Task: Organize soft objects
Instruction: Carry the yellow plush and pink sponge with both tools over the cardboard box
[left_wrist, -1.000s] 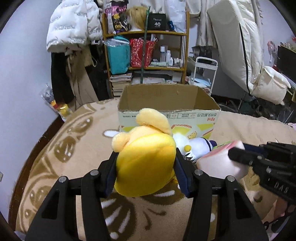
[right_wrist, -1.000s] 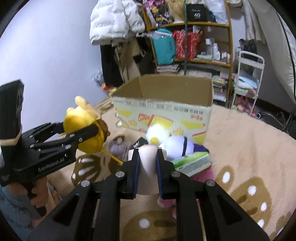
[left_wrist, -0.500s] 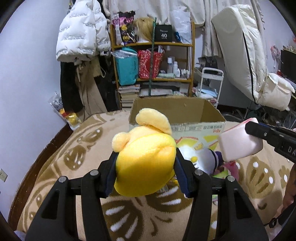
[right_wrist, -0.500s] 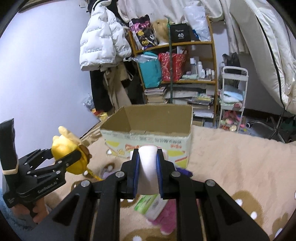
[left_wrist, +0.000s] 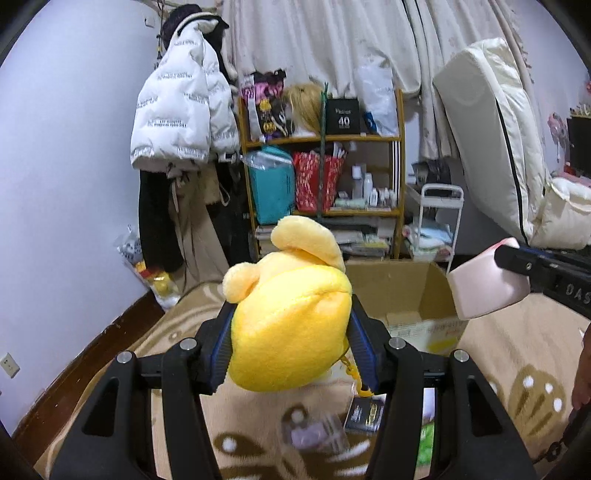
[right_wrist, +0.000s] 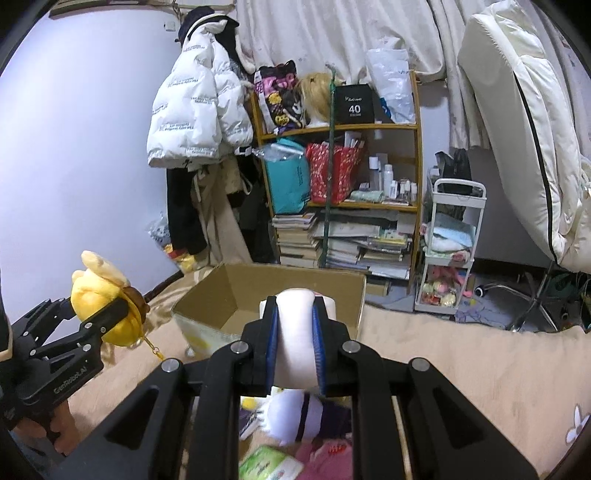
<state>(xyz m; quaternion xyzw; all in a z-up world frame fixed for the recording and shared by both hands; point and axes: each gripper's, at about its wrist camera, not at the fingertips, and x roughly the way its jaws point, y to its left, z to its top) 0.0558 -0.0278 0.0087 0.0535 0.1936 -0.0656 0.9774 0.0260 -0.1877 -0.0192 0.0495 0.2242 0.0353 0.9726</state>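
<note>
My left gripper (left_wrist: 290, 336) is shut on a yellow plush toy (left_wrist: 291, 325) and holds it in the air, short of the open cardboard box (left_wrist: 402, 295). The toy also shows at the left of the right wrist view (right_wrist: 103, 310). My right gripper (right_wrist: 295, 332) is shut on a pale pink soft toy (right_wrist: 297, 336), held up in front of the box (right_wrist: 280, 295). The pink toy shows at the right of the left wrist view (left_wrist: 487, 288). The box looks empty inside.
A white and purple plush (right_wrist: 303, 417), a green packet (right_wrist: 269, 465) and a pink item (right_wrist: 328, 458) lie on the beige patterned rug (right_wrist: 480, 369). Behind the box stand a cluttered wooden shelf (right_wrist: 343, 177), a white cart (right_wrist: 450, 251) and hanging coats (right_wrist: 199, 110).
Both grippers have risen from the rug with their toys and moved toward the box. The plush pile now lies below the right gripper.
</note>
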